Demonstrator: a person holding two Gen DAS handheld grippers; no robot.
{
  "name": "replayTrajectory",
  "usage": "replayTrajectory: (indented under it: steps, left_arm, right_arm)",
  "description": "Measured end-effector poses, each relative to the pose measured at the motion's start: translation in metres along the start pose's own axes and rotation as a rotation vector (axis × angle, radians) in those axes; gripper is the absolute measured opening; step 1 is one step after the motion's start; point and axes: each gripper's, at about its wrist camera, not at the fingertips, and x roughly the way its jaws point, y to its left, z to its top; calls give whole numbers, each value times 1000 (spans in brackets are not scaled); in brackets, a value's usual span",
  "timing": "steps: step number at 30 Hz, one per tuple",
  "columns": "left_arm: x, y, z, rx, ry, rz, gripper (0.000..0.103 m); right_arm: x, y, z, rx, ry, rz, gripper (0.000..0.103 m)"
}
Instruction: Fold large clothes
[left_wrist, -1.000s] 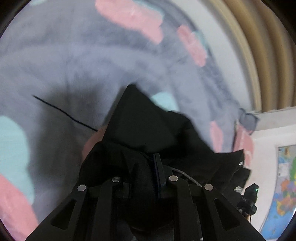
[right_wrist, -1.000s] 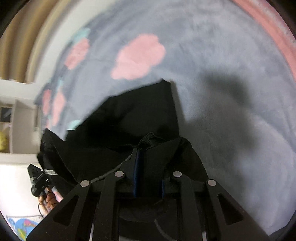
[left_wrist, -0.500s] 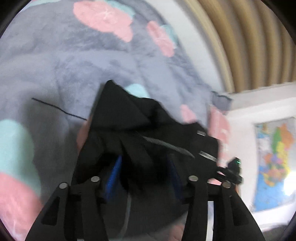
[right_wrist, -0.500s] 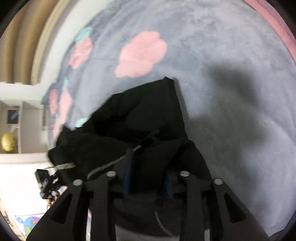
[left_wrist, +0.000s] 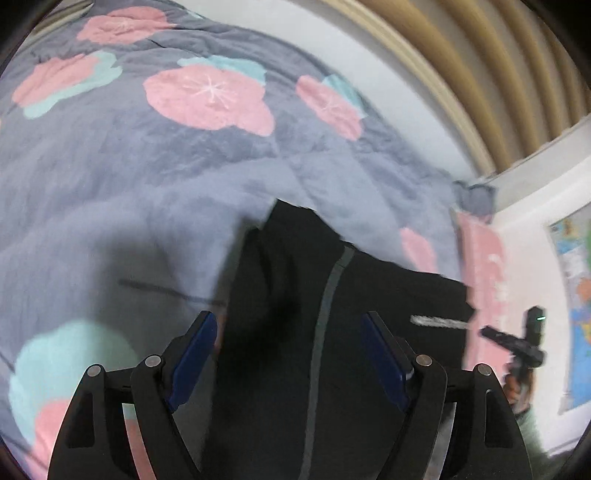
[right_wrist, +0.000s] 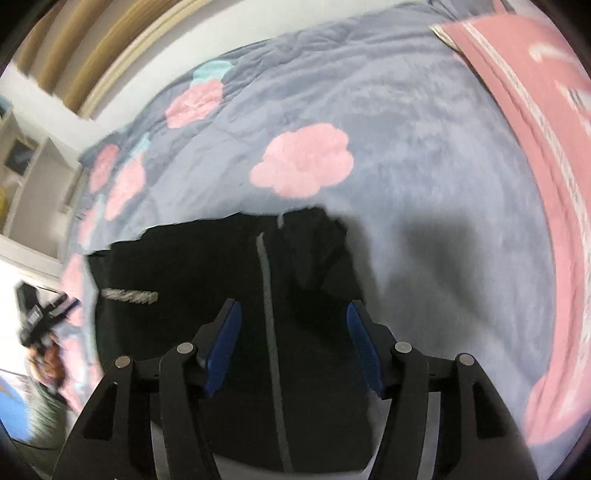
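Left claw (left_wrist: 288, 354) is opening, blue pads spread wide and gripping nothing; the black garment (left_wrist: 332, 332) lies below the gap, free of both pads. Right claw (right_wrist: 293, 343) is opening too, not quite as wide, and it is empty as well, with the same dark cloth under it. Both claws point steeply down over the bed.

Moving outward: the garment sits as a compact dark block on the grey flowered quilt (left_wrist: 129, 184), a pale grey stripe (right_wrist: 269, 314) running down its middle and a small light marking (right_wrist: 129, 295) near its left side in the right view. Its far edge looks fairly straight, though the far right corner (right_wrist: 317, 236) is bunched and lumpy. A pink blanket (right_wrist: 535, 184) runs along the quilt's right side, well apart from the garment. The other claw shows small at the edge of each view.

My read: a fold has just been laid and let go. The piece looks largely folded; smoothing that rumpled corner, and perhaps one more fold, seems to be what remains.
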Motion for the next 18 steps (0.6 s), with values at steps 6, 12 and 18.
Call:
replayTrajectory:
  steps: [6,12,18]
  left_arm:
    - [47,12,24,12,100,-21,81]
    - [82,9,25,8,170,-86,77]
    - [43,5,10,31,63,-43,15]
  right_arm:
    - [46,-10,26,-63,41,-14,63]
    - [77,-11,29,-73,67,35,35]
    - [28,3,16,-102,-55,-37,22]
